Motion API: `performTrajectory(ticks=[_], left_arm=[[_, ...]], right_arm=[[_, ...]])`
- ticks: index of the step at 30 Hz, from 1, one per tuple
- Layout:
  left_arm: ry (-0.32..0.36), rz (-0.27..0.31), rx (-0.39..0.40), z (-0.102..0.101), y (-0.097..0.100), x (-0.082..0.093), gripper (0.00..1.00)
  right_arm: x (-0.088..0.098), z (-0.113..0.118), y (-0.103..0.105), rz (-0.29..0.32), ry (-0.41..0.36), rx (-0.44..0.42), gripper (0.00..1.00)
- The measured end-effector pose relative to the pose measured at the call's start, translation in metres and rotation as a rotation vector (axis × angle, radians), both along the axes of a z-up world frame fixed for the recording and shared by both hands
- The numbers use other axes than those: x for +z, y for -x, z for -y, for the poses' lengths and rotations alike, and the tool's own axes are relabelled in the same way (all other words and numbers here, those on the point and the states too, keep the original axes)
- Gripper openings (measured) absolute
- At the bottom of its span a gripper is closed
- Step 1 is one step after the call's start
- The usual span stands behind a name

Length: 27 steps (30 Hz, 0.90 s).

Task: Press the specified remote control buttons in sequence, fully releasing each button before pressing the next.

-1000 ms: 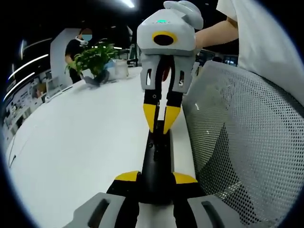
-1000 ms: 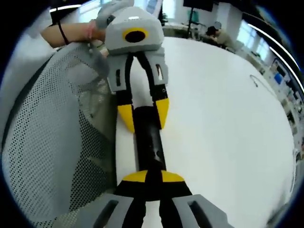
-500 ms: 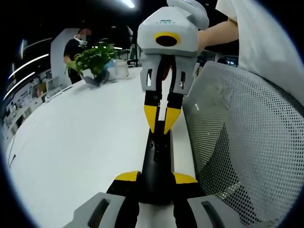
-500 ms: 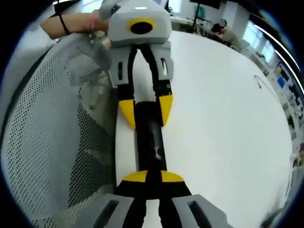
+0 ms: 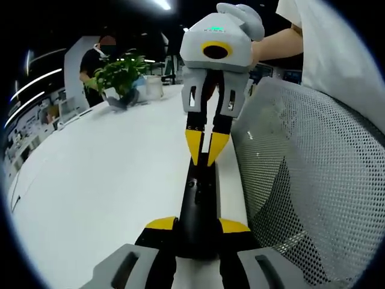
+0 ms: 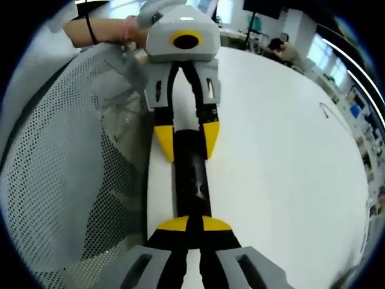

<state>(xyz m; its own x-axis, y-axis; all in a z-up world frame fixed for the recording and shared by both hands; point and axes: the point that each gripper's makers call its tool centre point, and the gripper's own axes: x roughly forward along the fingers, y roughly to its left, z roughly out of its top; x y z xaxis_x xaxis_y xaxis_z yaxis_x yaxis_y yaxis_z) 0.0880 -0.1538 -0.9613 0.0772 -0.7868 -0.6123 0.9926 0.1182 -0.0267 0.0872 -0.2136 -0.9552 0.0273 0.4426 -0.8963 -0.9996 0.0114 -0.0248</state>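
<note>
A slim black remote (image 5: 198, 205) lies lengthwise on the white table's edge, its far end pointing away in the left gripper view. My left gripper (image 5: 197, 226) is shut on its near end, a yellow tip on each side. My right gripper (image 5: 204, 152) comes in from above with its yellow tips nearly together, resting on the far part of the remote. In the right gripper view the remote (image 6: 191, 180) runs from my shut right gripper (image 6: 190, 225) up to the left gripper (image 6: 186, 141), which clamps its far end.
A grey mesh chair back (image 5: 313, 180) stands close along the table's right edge, also seen as the mesh chair back (image 6: 66, 168). The white table (image 5: 90, 180) spreads to the left, with a potted plant (image 5: 120, 72) and a person (image 5: 99, 51) at its far end.
The right gripper has shifted and tilted slightly over the remote, and its view has risen a little. The remote stays clamped in the left gripper.
</note>
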Motion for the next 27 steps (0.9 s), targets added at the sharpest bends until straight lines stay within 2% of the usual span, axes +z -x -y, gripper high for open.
performTrajectory(ticks=[4, 7, 8, 11, 16, 21, 27], left_arm=[[0.002, -0.001, 0.000, 0.0001, 0.0000, 0.0001, 0.25], [0.001, 0.000, 0.000, 0.0001, 0.0000, -0.0001, 0.25], [0.001, 0.000, -0.001, 0.0000, 0.0001, -0.0001, 0.25], [0.001, 0.000, -0.003, 0.0004, 0.0001, -0.0003, 0.25], [-0.001, 0.002, -0.003, 0.0009, 0.0002, -0.0003, 0.25], [0.000, 0.004, -0.002, 0.0010, 0.0003, -0.0001, 0.25], [0.000, 0.004, -0.002, 0.0012, 0.0005, -0.0002, 0.25]], right_arm=[[-0.0008, 0.0001, -0.0030, 0.022, 0.010, -0.002, 0.00], [-0.0018, -0.0006, -0.0024, 0.042, 0.043, 0.019, 0.00], [-0.0021, -0.0008, -0.0028, 0.061, 0.059, 0.050, 0.00], [-0.0027, -0.0009, -0.0028, 0.069, 0.064, 0.052, 0.00], [-0.0004, -0.0003, -0.0052, 0.020, -0.033, -0.088, 0.00], [0.0008, 0.0005, -0.0036, 0.037, -0.087, -0.079, 0.00], [0.0008, -0.0080, -0.0013, 0.028, -0.098, -0.078, 0.00]])
